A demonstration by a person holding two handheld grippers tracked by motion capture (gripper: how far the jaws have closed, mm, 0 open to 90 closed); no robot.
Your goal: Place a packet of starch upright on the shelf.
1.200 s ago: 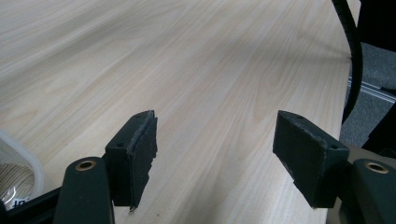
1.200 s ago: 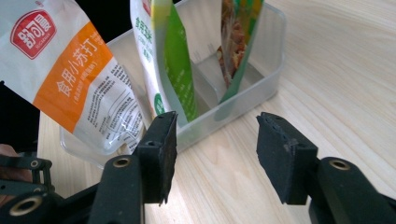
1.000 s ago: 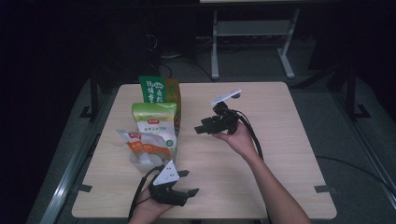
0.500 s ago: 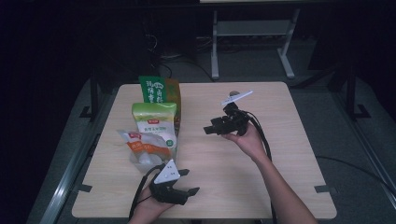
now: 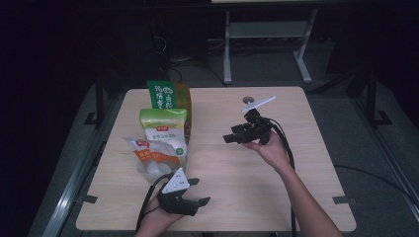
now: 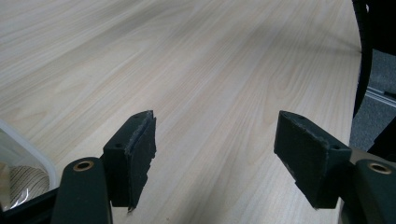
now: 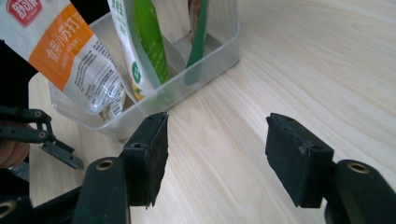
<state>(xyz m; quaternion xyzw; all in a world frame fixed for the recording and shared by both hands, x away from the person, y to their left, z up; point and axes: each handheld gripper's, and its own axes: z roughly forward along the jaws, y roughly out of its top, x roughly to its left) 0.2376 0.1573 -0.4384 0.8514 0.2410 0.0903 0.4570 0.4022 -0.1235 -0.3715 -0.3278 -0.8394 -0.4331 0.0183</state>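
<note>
A clear plastic bin on the left of the wooden table holds three upright pouches: a dark green one at the back, a light green and white one in the middle, a white and orange one in front. My right gripper hovers mid-table to the right of the bin, jaws pointing at it. Its jaws have just been opening and nothing is between them. My left gripper rests near the front edge, open and empty, beside the bin's corner.
A small grey disc sits in the tabletop behind the right gripper. A metal stand is on the dark floor beyond the far edge. Bare wood stretches across the table's right half and front.
My right hand has drifted right, away from the bin, and its jaws stand wider. The left hand and the pouches have not moved.
</note>
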